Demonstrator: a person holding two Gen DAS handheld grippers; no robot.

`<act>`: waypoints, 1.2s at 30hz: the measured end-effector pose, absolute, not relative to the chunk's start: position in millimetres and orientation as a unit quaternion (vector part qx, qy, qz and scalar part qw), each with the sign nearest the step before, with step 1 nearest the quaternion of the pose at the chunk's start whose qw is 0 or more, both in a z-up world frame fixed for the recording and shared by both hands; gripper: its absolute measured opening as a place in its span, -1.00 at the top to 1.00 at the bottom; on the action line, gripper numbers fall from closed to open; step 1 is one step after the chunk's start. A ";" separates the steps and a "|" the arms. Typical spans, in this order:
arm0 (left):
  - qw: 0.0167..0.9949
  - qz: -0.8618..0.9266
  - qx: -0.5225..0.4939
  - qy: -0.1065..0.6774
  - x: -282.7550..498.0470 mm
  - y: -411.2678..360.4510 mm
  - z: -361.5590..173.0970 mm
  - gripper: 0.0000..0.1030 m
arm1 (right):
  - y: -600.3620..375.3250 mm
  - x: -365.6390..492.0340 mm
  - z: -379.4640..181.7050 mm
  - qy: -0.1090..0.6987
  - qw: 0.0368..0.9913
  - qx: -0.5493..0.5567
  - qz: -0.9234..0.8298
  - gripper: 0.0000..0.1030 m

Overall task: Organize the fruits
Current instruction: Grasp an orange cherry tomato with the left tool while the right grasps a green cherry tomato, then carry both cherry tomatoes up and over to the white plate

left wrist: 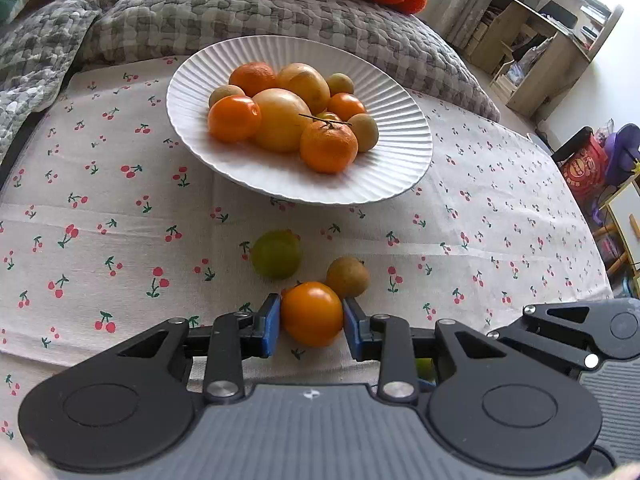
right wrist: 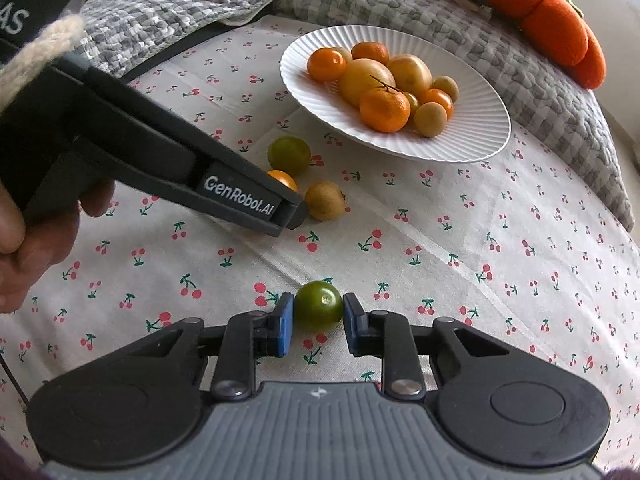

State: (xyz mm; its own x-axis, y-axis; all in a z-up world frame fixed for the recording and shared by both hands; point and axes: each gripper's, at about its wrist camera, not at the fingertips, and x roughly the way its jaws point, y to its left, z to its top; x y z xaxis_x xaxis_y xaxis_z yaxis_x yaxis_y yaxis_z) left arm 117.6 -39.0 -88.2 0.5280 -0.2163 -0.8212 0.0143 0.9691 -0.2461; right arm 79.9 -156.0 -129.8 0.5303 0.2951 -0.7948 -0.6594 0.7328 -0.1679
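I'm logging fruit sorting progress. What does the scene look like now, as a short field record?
surface: cherry-print cloth
plate: white, ribbed, piled with orange and yellow fruit
left tongs: shut on an orange fruit
right tongs: shut on a dark green fruit
loose on cloth: green fruit, brown fruit, both beside the orange fruit

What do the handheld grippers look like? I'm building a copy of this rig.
Both are black, with paired linkage arms, silver pivot pins, blue finger pads and a ribbed grey base. The left gripper has white "GenRobot.AI" lettering on its side. A knitted beige cuff shows.
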 end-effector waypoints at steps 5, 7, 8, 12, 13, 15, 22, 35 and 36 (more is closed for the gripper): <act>0.868 -0.068 -0.105 0.480 116.8 -38.9 -86.5 0.49 | -156.0 79.7 -129.0 0.392 0.845 -0.229 0.283 0.56; 0.868 -0.067 -0.105 0.481 117.1 -39.4 -86.2 0.49 | -155.8 79.1 -128.3 0.391 0.846 -0.227 0.283 0.56; 0.868 -0.068 -0.105 0.481 117.0 -39.5 -86.2 0.49 | -155.9 78.9 -127.7 0.390 0.846 -0.226 0.283 0.56; 0.868 -0.069 -0.106 0.481 116.7 -39.3 -84.5 0.49 | -155.8 78.6 -123.7 0.386 0.851 -0.218 0.281 0.56; 0.868 -0.069 -0.106 0.480 116.7 -39.2 -83.8 0.49 | -156.0 78.9 -122.8 0.386 0.852 -0.216 0.280 0.56; 0.868 -0.070 -0.107 0.479 116.2 -38.4 -82.1 0.49 | -156.9 79.7 -121.2 0.385 0.855 -0.210 0.278 0.56; 0.870 -0.072 -0.123 0.471 115.4 -30.8 -72.6 0.49 | -161.6 81.1 -112.4 0.378 0.862 -0.192 0.276 0.56; 0.874 -0.069 -0.145 0.458 115.9 -19.1 -59.1 0.49 | -173.4 86.8 -90.1 0.358 0.877 -0.158 0.278 0.56; 0.874 -0.070 -0.147 0.457 115.8 -17.9 -57.7 0.49 | -174.3 87.1 -88.9 0.357 0.878 -0.154 0.277 0.56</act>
